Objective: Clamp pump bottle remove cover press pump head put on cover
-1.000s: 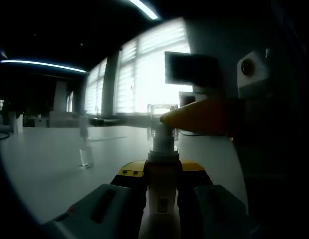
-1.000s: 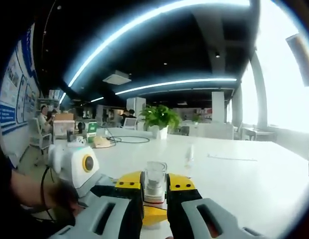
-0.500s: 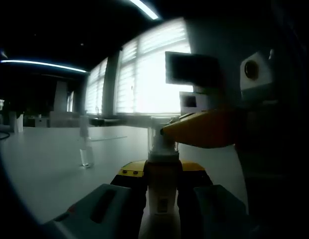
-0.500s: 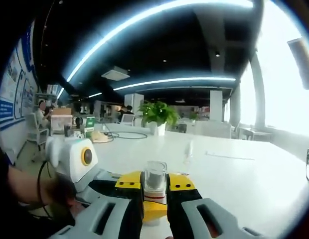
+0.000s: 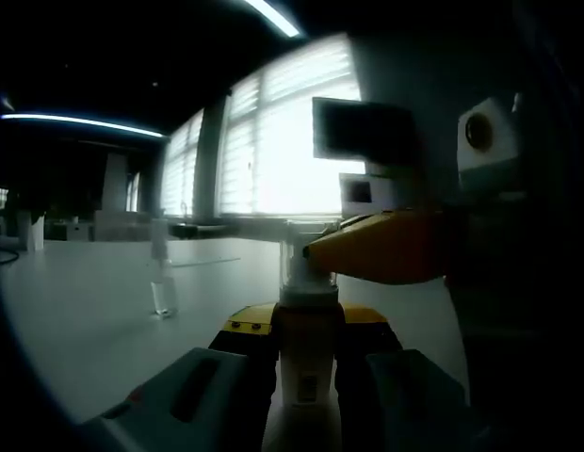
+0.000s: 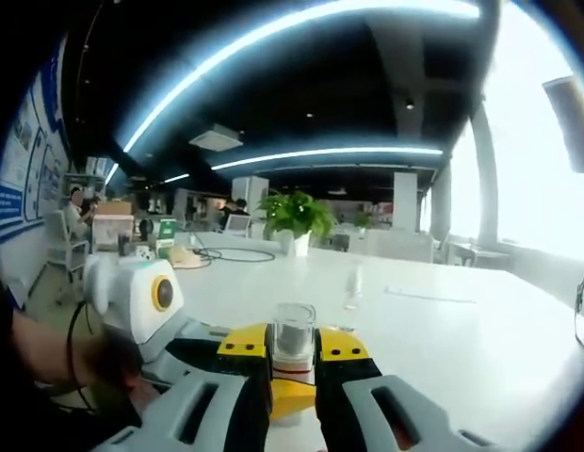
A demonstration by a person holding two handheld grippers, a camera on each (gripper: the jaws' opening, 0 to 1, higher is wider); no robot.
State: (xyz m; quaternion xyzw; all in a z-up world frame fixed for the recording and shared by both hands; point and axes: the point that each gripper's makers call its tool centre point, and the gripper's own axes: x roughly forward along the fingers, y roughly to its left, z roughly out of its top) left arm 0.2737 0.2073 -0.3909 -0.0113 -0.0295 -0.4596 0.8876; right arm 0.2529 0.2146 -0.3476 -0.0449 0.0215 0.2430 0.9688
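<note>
Desk (image 5: pixel 104 311), white and broad, carries the scene, and the pale cylindrical pump bottle (image 5: pixel 306 363) stands upright above it, clamped between the yellow-and-black jaws of the left claw (image 5: pixel 306 330). In the left gripper view the bottle's white pump head (image 5: pixel 306 268) rises above those jaws, and the right claw's yellow jaw (image 5: pixel 377 247) reaches in from the right, its tip touching or just at the pump head; which of the two cannot be told. Left of the bottle and well apart from it, a small clear slender bottle (image 5: pixel 161 292) stands on the desk before the bright windows (image 5: pixel 273 141).

In the right gripper view the right claw (image 6: pixel 292 353) is closed narrowly on a clear plastic cylindrical cover (image 6: pixel 293 334), held upright between its yellow pads. The left claw's white housing with an orange ring (image 6: pixel 137 297) sits just left of it, with a person's hand (image 6: pixel 75 363) behind it. Beyond the cover, far across the desk (image 6: pixel 443 339), a green potted plant (image 6: pixel 297 221) stands.
</note>
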